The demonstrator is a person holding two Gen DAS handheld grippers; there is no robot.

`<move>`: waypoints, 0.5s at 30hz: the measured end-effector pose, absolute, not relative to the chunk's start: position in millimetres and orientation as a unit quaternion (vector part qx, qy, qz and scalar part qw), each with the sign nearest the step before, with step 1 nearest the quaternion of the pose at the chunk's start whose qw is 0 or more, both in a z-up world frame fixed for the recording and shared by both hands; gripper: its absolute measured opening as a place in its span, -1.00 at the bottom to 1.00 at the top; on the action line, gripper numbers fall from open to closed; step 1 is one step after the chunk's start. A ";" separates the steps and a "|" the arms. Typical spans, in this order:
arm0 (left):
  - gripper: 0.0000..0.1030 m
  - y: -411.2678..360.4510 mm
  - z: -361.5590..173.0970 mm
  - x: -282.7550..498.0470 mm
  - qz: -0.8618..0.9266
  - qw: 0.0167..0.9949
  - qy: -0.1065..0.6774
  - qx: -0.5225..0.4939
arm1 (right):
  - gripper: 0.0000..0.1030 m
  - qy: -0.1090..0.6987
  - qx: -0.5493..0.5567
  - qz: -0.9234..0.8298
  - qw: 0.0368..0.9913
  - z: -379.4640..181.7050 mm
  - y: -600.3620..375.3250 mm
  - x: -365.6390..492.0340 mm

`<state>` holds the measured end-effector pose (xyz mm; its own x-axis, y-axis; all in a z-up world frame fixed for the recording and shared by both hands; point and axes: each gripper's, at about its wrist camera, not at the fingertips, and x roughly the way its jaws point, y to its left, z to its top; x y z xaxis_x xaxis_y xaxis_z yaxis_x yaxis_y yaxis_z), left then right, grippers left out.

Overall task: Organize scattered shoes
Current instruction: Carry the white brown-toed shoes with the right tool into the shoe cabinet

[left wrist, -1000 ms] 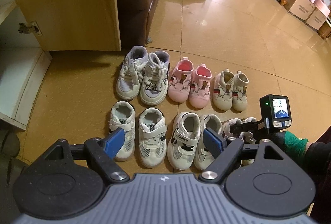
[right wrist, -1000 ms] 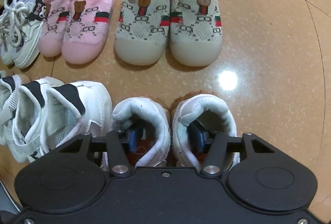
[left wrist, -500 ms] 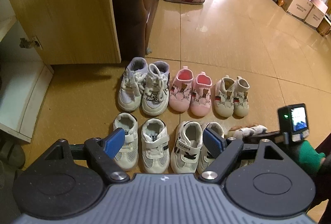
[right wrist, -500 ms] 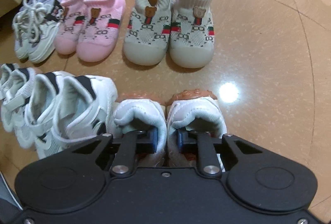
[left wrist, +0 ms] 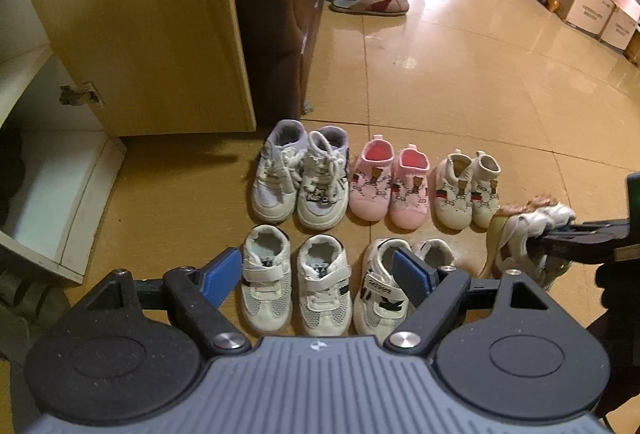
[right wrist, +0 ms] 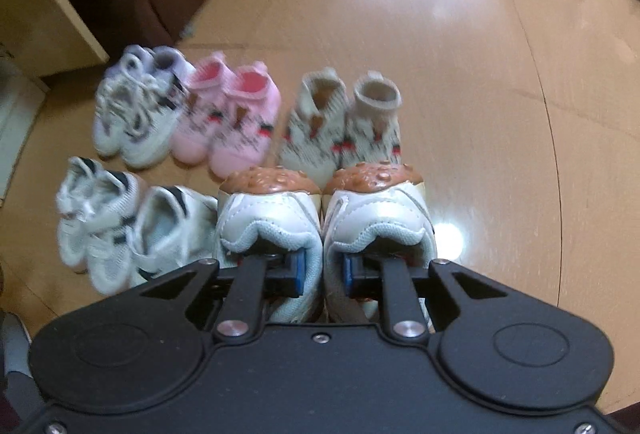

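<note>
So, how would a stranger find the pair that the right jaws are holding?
Start at the two rows of small shoes on the floor beside the wooden cabinet door. The white pair with brown bumpy soles hangs at the near row's right end, toes down; only this pair is off the floor.

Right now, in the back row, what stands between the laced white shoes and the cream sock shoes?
The pink sock shoes stand between the laced white shoes and the cream sock shoes. The left wrist view shows this clearly.
</note>
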<state>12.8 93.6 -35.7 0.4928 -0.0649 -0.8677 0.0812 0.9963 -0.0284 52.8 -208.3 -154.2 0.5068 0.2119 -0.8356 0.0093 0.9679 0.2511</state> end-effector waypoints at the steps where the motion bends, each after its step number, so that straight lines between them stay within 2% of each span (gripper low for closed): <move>1: 0.61 95.6 -35.3 12.2 -0.040 0.864 0.501 0.008 | -0.66 0.487 0.110 0.063 0.864 -148.4 -206.7 52.5; 15: 0.61 129.3 -33.0 -6.0 -0.013 0.870 0.493 -0.009 | -0.66 0.422 0.080 0.125 0.895 -86.7 -165.2 62.1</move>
